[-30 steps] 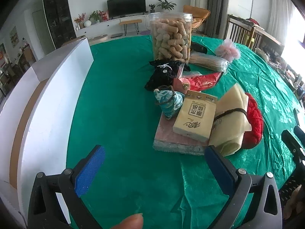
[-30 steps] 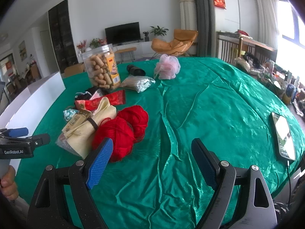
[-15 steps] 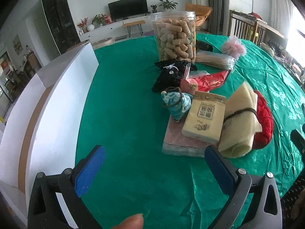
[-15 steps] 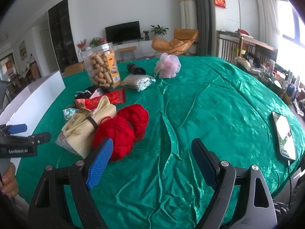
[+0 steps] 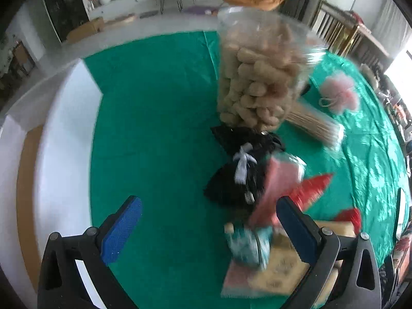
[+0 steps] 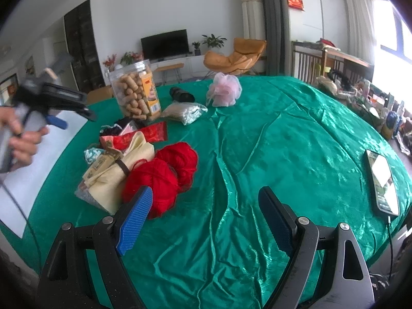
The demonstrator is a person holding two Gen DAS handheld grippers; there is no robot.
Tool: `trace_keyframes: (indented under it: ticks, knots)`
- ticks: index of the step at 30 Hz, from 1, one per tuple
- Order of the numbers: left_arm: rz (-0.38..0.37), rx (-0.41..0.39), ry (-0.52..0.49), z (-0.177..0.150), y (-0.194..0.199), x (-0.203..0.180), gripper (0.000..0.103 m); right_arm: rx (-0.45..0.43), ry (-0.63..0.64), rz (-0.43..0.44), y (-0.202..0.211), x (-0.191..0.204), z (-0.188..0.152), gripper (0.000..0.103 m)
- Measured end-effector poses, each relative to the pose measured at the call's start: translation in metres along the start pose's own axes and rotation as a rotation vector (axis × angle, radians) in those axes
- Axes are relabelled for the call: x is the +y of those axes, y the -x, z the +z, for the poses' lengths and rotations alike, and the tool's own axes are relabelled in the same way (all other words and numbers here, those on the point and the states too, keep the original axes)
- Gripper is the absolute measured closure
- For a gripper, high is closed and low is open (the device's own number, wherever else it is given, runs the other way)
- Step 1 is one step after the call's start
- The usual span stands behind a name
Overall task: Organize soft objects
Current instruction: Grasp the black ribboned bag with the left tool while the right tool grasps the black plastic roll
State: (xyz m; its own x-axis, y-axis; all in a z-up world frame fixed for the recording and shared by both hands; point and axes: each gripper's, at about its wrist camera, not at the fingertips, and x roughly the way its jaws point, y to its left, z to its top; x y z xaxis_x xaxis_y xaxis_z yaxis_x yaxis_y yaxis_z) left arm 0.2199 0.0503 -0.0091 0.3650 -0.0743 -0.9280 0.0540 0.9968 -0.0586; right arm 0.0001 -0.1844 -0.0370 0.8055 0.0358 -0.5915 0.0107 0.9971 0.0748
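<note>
Left gripper (image 5: 208,228) now higher, above black pouch (image 5: 238,173) (labels blurred), both tongs wide apart, empty.

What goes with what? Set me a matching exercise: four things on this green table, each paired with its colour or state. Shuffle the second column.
Things:
1. yarn balls
2. bath pouf
3. phone
4. snack jar

Descriptions:
A. pink
B. lying flat, screen lit
C. red
D. upright, clear, filled with tan pieces

Pairs: 1-C, 2-A, 3-B, 4-D
</note>
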Motion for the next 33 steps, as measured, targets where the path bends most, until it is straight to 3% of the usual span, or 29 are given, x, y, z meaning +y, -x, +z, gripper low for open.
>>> trace_keyframes:
  ticks: [5, 10, 13, 15, 17, 20, 24, 26, 28, 33]
  knots:
    - [-0.064, 0.061, 0.088, 0.029, -0.044, 0.011, 0.0, 0.012, -0.024, -0.001, -0.001, -0.008, 0.001, 0.017]
    - [-0.046, 0.077, 0.041, 0.04, -0.07, 0.004, 0.0, 0.036, -0.06, 0.017, -0.006, -0.015, 0.001, 0.017]
    - [-0.097, 0.092, 0.051, 0.038, -0.082, 0.007, 0.0, 0.046, -0.074, 0.024, -0.008, -0.016, 0.001, 0.017]
    - [-0.08, 0.119, 0.028, 0.033, -0.092, 0.009, 0.0, 0.051, -0.083, 0.03, -0.01, -0.018, 0.001, 0.017]
    - [-0.062, 0.081, -0.028, 0.031, -0.091, 0.005, 0.0, 0.057, -0.091, 0.034, -0.011, -0.018, 0.001, 0.017]
    - [-0.08, 0.103, -0.005, 0.037, -0.096, 0.012, 0.0, 0.07, -0.108, 0.046, -0.014, -0.02, 0.001, 0.017]
    - [0.004, 0.086, -0.03, 0.037, -0.103, 0.007, 0.0, 0.084, -0.122, 0.049, -0.02, -0.026, 0.004, 0.017]
    - [0.046, 0.046, -0.065, 0.033, -0.106, -0.001, 0.0, 0.109, -0.136, 0.064, -0.026, -0.033, 0.013, 0.017]
    - [0.032, 0.016, -0.055, 0.03, -0.107, 0.003, 0.0, 0.124, -0.139, 0.102, -0.036, -0.041, 0.037, 0.017]
    - [0.025, 0.008, -0.072, 0.029, -0.105, 0.015, 0.0, 0.152, -0.06, 0.181, -0.08, -0.035, 0.136, 0.017]
